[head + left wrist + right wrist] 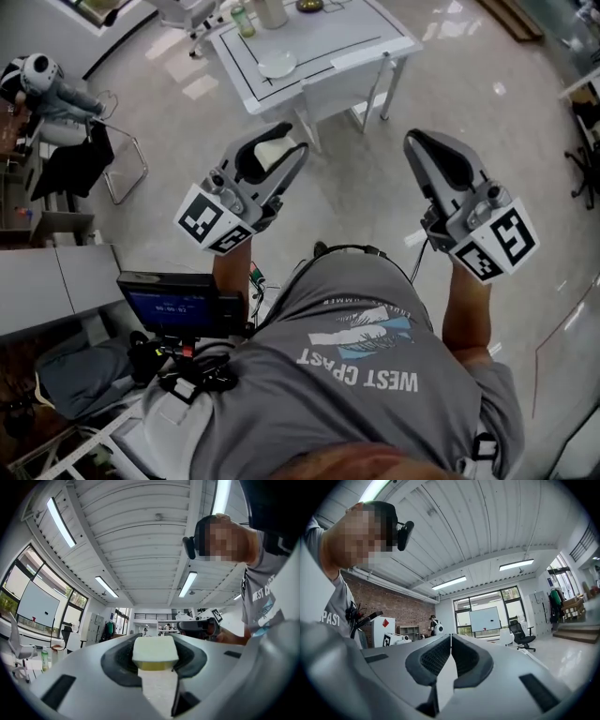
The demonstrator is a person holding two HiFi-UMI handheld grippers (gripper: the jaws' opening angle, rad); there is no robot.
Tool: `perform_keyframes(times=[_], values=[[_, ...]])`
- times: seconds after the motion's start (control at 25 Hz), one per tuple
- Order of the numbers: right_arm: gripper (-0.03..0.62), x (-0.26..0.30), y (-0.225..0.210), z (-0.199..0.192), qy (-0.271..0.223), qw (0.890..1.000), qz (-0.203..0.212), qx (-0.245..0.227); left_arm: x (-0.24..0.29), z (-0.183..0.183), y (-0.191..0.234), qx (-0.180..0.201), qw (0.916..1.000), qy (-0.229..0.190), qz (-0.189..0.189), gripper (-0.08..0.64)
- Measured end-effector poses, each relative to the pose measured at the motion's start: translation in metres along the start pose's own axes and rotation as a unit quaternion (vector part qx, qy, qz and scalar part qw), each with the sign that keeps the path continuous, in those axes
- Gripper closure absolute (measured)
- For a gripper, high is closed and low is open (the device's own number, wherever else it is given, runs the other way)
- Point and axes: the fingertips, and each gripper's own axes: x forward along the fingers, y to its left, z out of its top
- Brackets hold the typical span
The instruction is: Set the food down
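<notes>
The left tongs (292,139) gripped a pale food block (270,152) short of the white surface (361,33); the right tongs (417,141), also short of it, were closed, empty.

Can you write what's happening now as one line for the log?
left gripper: shut on pale food block | right gripper: shut, empty | white table with plate: ahead | status: not yet set down
</notes>
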Motion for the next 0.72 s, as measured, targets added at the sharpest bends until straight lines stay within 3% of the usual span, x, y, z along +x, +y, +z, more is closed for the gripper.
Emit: perform_keyframes(times=[0.48, 0.72], values=[[0.584, 0.013, 0.004, -0.019, 0.014, 1.0, 0.02, 0.015, -0.008, -0.017, 0.015, -0.014, 0.9997, 0.007, 0.02, 0.407], [0.584, 0.029, -0.025, 0.003, 0.022, 0.999, 0.044, 0.02, 0.02, -0.006, 0.035, -0.018, 0.9991, 0.011, 0.037, 0.407]])
